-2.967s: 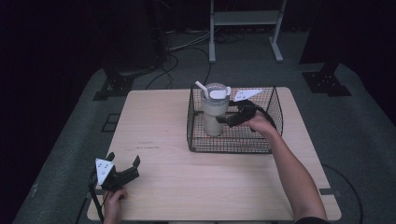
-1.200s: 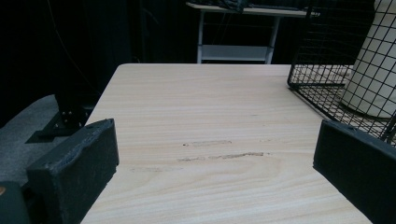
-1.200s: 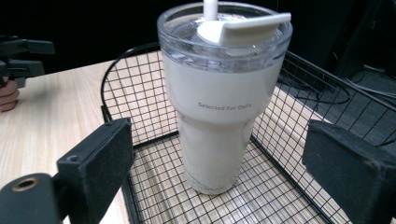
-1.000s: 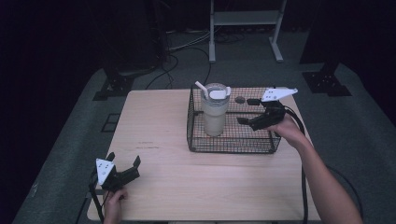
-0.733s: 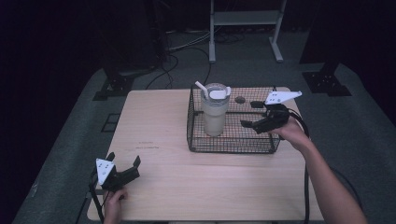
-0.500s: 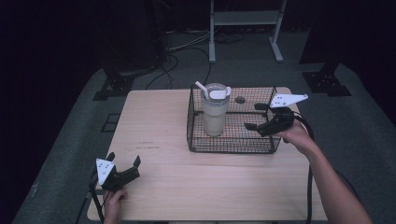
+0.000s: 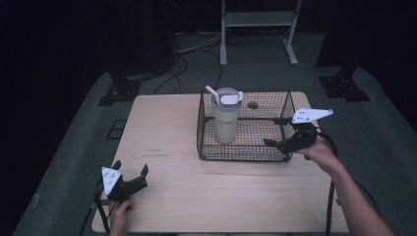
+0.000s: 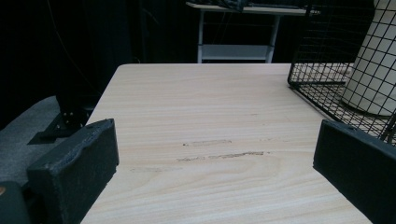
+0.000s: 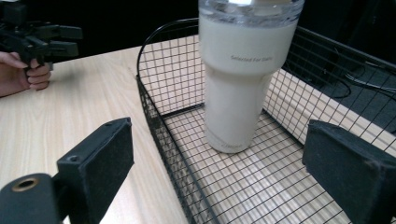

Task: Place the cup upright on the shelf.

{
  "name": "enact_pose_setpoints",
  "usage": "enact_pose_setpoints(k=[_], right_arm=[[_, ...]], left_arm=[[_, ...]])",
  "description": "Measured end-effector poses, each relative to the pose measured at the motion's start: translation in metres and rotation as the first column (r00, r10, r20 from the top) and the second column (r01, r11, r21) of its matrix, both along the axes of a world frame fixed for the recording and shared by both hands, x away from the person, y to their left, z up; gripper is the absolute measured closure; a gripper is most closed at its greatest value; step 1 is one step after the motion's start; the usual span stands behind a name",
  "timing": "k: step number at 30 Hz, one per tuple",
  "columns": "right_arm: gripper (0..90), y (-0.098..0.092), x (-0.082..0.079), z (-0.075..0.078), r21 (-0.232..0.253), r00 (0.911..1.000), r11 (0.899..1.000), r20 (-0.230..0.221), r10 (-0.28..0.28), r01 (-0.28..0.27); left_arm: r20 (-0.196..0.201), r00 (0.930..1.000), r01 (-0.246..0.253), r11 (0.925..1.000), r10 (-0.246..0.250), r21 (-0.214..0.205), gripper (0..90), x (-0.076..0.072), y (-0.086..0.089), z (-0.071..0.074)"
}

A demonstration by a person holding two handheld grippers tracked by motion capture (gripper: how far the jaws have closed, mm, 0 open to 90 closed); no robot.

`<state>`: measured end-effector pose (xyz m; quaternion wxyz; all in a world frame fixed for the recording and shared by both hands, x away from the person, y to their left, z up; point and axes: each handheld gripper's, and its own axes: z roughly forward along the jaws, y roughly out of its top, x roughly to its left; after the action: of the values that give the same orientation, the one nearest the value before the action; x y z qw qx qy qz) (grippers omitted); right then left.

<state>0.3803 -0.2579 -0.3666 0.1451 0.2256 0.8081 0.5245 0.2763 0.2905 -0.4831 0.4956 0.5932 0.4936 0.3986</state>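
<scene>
Hovering wide-jawed at three o'clock of the wire basket [image 7: 244, 150], right gripper [image 7: 278, 132] risks clipping the rim, toppling the tumbler [image 7: 226, 119]; left gripper [image 7: 131, 171] splayed wide, idle.

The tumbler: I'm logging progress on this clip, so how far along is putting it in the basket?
Done: the tumbler stands upright inside the wire basket. In hand: nothing; the right gripper is open at the basket's right end, apart from the tumbler. The left gripper is open over the table. Little looks left.
</scene>
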Motion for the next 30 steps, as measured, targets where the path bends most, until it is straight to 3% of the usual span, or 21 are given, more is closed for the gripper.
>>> enact_pose_setpoints(k=[30], right_arm=[[8.2, -0.031, -0.051, -0.033, 0.035, 0.9993, 0.999, -0.012, -0.034, 0.035]], left_arm=[[0.004, 1.0000, -0.006, 1.0000, 0.006, -0.005, 0.0, -0.001, 0.000, 0.000]])
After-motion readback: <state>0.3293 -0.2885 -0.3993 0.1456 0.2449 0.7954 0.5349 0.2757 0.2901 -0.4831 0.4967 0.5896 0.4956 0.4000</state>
